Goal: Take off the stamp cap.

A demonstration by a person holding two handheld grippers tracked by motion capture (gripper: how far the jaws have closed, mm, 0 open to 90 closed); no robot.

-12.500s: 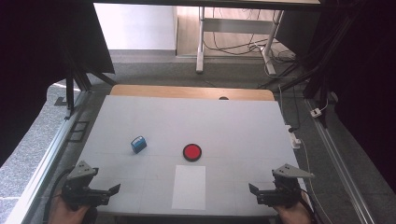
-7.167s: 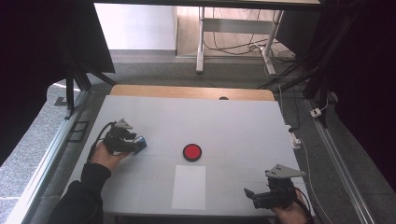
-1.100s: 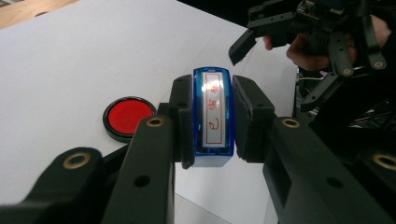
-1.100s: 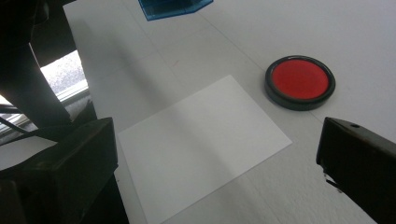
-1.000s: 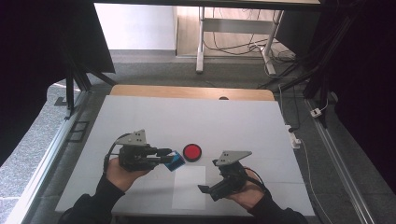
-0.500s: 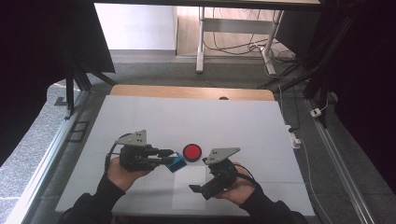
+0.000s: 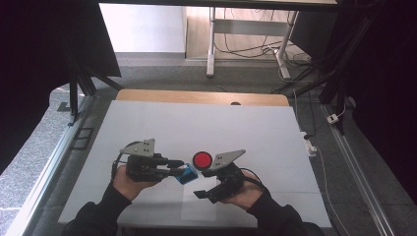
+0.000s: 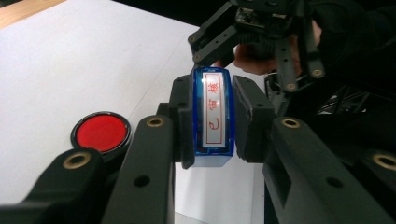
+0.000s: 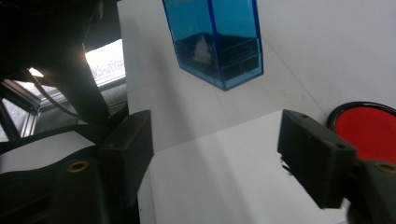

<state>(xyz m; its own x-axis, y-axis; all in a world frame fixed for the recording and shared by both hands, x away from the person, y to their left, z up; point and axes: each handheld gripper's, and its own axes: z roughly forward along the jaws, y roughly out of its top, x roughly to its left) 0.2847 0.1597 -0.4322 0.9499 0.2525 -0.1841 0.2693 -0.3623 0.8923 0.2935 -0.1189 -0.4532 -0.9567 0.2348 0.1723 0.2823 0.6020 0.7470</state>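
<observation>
Since a second ago the right gripper (image 7: 202,187) has slid leftward across the table (image 7: 147,123), closing in on the left gripper (image 7: 178,166); its jaws have just been closing yet stand apart, with nothing between them but the white sheet of paper (image 9: 224,186) below. The left gripper has kept its place and stays clamped on the blue stamp (image 8: 212,116), one pad pressed flat on each side.

In the left gripper view the stamp's face is turned toward the camera: a white strip with a red border and red characters (they look like Chinese script, but glare on the upper end makes them hard to read for certain). In the right gripper view the stamp (image 9: 215,39) hangs ahead of and above the open jaws, its clear blue body showing a dark inner block.

The red ink pad (image 7: 202,159) lies just beyond the two grippers, between them in the high view, and to the right of the right gripper's far pad in that gripper's own view (image 9: 369,130). Beyond the ink pad the table runs bare to its wooden far edge (image 7: 196,97), and either side of the hands is open too.
</observation>
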